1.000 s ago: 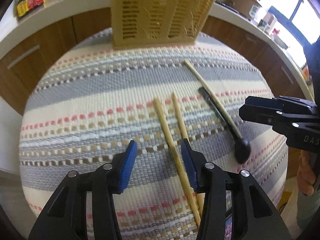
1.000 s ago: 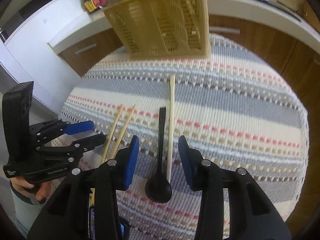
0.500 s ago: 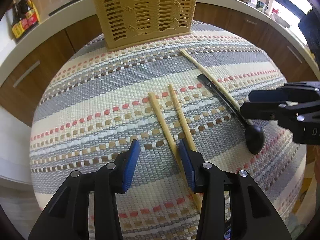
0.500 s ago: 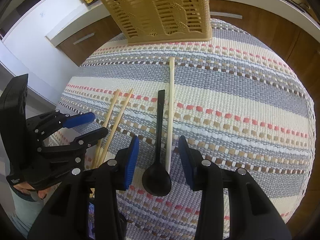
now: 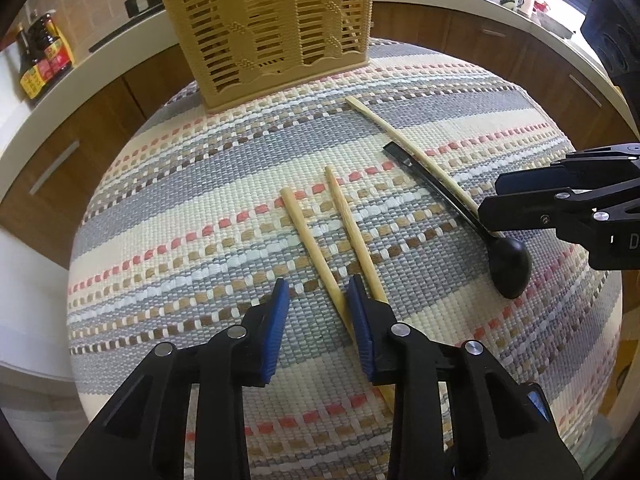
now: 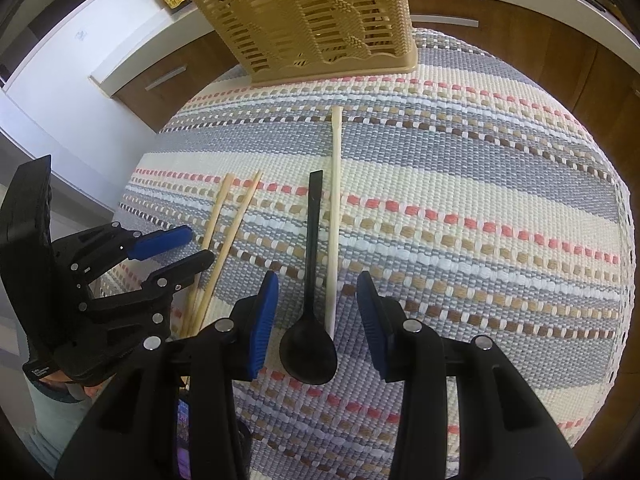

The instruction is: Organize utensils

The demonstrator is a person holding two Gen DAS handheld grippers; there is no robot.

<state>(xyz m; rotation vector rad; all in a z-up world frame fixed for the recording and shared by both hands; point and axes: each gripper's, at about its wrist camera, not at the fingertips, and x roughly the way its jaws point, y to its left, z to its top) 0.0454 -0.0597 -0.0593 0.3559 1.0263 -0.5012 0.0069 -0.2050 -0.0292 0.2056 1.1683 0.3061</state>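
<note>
Tan slotted basket (image 5: 272,24) — contents unclear

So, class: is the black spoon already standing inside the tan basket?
No, the black spoon lies flat on the striped mat, well short of the tan basket.

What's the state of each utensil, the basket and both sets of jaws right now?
Left gripper: jaws open, just been closing, one chopstick between them, not clamped.
Right gripper: jaws open above the black spoon, nothing held.
Chopstick pair: flat on the mat, splayed apart at the far ends.
Black spoon: flat on the mat.
Pale stick: flat, right beside the spoon.
Basket: upright; contents unclear.
</note>
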